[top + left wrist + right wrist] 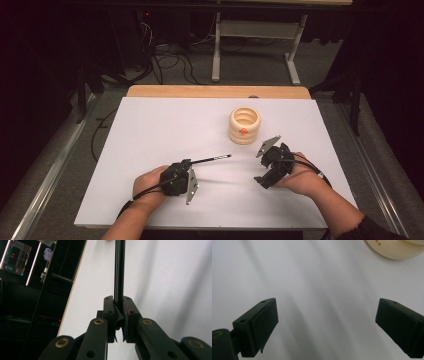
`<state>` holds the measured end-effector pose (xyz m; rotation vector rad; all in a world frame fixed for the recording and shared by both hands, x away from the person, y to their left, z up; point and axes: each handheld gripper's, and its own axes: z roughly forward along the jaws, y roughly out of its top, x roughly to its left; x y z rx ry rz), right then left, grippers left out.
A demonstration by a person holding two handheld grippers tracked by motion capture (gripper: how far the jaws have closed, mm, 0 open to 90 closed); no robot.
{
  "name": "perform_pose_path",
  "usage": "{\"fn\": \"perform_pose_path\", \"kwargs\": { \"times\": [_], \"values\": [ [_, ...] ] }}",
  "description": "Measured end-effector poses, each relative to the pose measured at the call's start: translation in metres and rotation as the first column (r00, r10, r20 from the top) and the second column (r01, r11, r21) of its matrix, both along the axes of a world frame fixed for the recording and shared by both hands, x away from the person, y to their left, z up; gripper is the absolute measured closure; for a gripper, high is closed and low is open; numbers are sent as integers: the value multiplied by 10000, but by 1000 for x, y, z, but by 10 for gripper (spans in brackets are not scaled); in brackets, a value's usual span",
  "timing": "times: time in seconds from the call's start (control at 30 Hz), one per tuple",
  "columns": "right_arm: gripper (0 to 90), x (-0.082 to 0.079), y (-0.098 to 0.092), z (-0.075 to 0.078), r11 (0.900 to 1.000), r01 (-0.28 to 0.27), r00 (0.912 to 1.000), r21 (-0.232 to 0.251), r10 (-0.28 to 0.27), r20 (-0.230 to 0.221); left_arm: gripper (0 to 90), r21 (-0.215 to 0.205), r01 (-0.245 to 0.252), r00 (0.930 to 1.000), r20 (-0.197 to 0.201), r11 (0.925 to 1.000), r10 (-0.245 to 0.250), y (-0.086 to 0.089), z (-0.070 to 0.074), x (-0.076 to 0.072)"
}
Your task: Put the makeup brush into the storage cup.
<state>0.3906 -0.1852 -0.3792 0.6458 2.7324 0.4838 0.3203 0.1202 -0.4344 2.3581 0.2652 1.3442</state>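
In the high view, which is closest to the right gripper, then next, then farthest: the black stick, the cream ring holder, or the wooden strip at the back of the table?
1. Cream ring holder: just beyond the right gripper, slightly left of it.
2. Black stick: to its left, clamped in the left gripper.
3. Wooden strip: along the table's far edge, behind the holder.

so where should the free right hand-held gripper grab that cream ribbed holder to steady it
Probably across the ribbed wall of the cream holder, low down, coming in level from the near right, where the right hand-held gripper already waits with jaws wide open. The holder stands upright and round, so its grooves should seat the pads. That leaves the open top free for the thin black stick clamped in the left hand-held gripper.
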Motion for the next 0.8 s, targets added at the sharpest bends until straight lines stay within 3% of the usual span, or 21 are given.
{"fn": "perform_pose_path", "kwargs": {
  "times": [0.33,0.4,0.5,0.6,0.8],
  "values": [
    [45,-1,-1,-5,9956,524,9949,772,-588,825,836,-698,-332,9979,-581,9970,292,8,-1,6],
    [45,-2,0,-5,9918,576,9924,1143,-693,1014,836,-906,-340,9975,-640,9953,282,8,-1,6],
    [46,-2,0,-5,9782,812,9887,1913,-1032,1085,836,-1121,-394,9965,-780,9929,308,10,0,7],
    [46,-3,-1,-7,9664,988,9835,2373,-1311,1244,836,-1482,-499,9945,-983,9877,355,13,1,8],
    [46,-5,-9,-16,9236,1466,9728,3543,-1996,1176,836,-2012,-707,9891,-1407,9770,426,17,0,11]
  ]
}}
